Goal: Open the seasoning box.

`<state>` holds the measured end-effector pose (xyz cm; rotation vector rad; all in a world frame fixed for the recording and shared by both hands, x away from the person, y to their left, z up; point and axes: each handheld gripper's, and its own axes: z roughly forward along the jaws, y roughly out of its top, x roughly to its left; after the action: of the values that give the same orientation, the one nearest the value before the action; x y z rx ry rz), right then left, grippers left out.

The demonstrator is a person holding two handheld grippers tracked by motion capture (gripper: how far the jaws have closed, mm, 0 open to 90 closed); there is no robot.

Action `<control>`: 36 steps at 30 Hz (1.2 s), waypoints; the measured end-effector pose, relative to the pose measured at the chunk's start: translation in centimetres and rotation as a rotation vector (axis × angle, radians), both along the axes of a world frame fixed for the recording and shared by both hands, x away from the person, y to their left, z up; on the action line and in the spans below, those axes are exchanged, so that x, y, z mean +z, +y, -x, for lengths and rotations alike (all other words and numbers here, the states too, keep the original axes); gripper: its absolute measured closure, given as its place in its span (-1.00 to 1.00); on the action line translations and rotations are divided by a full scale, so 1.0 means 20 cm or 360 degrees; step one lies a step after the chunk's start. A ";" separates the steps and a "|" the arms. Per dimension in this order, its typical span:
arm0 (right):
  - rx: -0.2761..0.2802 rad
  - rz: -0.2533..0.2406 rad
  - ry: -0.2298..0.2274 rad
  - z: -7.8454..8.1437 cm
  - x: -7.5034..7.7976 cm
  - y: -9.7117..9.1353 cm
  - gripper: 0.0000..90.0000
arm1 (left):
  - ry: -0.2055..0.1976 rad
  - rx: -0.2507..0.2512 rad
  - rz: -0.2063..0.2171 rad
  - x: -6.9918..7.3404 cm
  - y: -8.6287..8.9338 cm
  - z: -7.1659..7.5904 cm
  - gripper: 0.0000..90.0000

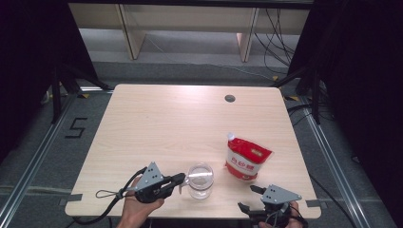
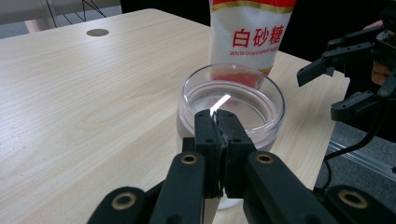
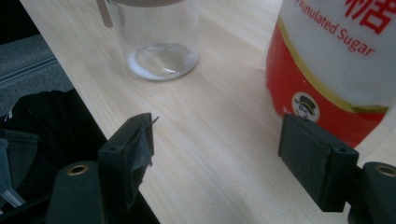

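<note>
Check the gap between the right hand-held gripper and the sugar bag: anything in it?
Nothing. In the right gripper view, bare table runs from the open right hand-held gripper to the sugar bag. The glass jar stands off to the side.

Clear glass jar [image 1: 200, 180]; red-and-white sugar bag [image 1: 247, 159] (gold band, red lettering); pale wood-grain table [image 1: 166, 123]; black jaws.

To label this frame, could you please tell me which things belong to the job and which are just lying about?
In the job: glass jar; thin white spoon handle pinched by left gripper; sugar bag; right gripper.
Lying about: cables; floor marker.
</note>
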<state>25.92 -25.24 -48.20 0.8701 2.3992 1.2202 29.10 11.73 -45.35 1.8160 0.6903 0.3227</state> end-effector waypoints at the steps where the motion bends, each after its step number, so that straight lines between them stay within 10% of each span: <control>1: -0.0004 -0.0005 -0.0021 0.00 0.00 0.00 -0.33 | 0.0000 0.0001 -0.0007 0.00 0.00 0.00 0.94; 36: 0.0207 -0.0134 -0.0172 -0.11 0.08 0.26 0.87 | -0.0078 -0.0003 -0.0039 -0.02 0.00 0.02 0.94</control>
<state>28.15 -20.05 -46.54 0.6616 2.3645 1.3880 28.75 11.72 -45.66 1.8259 0.6530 0.3745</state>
